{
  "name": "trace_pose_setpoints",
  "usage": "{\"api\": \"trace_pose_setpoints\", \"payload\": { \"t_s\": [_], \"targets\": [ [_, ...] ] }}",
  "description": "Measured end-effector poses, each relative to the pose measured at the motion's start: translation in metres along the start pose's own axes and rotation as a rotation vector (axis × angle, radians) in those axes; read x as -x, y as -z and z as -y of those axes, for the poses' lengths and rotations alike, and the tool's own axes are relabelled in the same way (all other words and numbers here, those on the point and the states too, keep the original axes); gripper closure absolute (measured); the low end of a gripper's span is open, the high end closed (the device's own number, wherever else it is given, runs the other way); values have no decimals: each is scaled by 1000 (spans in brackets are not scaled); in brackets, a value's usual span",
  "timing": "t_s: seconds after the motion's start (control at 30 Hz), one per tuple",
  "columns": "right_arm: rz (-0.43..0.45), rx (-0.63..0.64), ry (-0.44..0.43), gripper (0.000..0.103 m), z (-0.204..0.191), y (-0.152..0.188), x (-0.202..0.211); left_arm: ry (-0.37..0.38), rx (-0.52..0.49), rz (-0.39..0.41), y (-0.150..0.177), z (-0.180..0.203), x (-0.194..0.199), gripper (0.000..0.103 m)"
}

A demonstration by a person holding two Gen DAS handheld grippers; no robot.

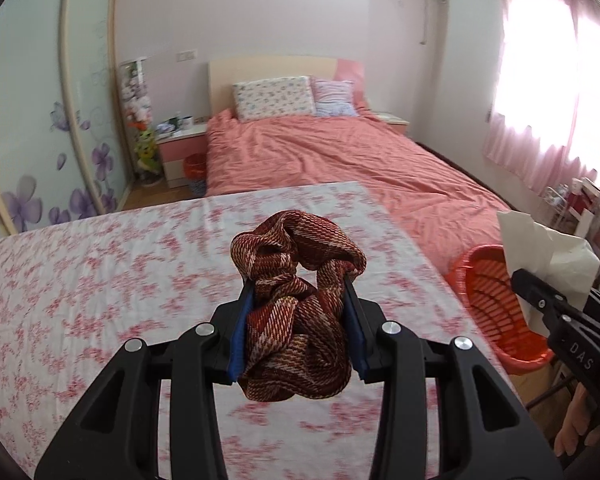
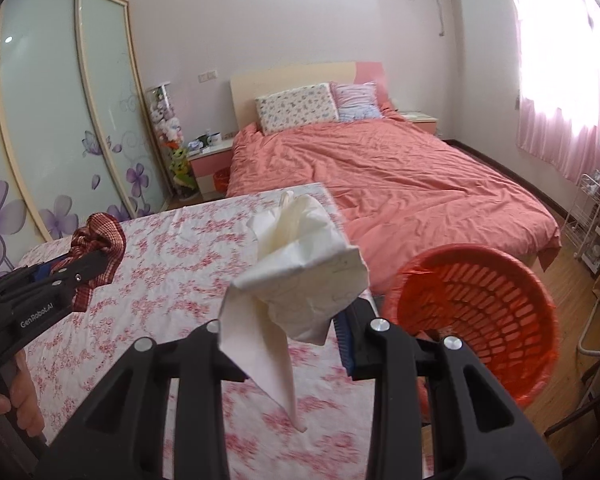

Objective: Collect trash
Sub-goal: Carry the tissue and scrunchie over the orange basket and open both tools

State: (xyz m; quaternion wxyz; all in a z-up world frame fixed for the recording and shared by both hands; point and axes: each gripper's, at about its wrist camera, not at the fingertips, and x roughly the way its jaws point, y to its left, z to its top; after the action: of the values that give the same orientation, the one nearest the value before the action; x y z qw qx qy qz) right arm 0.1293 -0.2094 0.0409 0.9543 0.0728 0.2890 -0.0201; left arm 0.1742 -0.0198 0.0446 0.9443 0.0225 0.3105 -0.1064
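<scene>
A crumpled red-brown checked cloth (image 1: pixel 298 300) is clamped between the blue pads of my left gripper (image 1: pixel 298 280), held up above a table with a pink flowered cover (image 1: pixel 100 280). The same cloth (image 2: pixel 100 252) shows at the left of the right wrist view, in the left gripper (image 2: pixel 94 264). My right gripper (image 2: pixel 300 300) is shut on a wad of white tissue paper (image 2: pixel 300 272), which hides its left finger. That tissue (image 1: pixel 548 248) and the right gripper (image 1: pixel 540 292) appear at the right edge of the left wrist view. An orange slatted basket (image 2: pixel 480 312) stands right of the table.
Behind the table is a bed with a salmon cover (image 2: pixel 380 176) and two pillows. A pink nightstand (image 1: pixel 180 152) and a small orange bin (image 1: pixel 194 168) stand to the bed's left. Sliding wardrobe doors (image 2: pixel 60 120) line the left wall. A white wire rack (image 2: pixel 588 220) stands at right.
</scene>
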Motion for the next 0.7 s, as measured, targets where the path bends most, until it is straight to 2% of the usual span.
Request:
{"api": "trace_pose_setpoints", "payload": {
  "t_s": [0.27,0.47,0.7],
  "targets": [
    [21,-45,88,71,57,7,16,105,-65,-4,-3,58,-9,62],
    [15,-102,145,71,103,13,18,196,-110,-37,-3,105,-28,62],
    [9,-158,172,71,149,18,14,286,-162,-79,-1,159,-53,62]
  ]
}}
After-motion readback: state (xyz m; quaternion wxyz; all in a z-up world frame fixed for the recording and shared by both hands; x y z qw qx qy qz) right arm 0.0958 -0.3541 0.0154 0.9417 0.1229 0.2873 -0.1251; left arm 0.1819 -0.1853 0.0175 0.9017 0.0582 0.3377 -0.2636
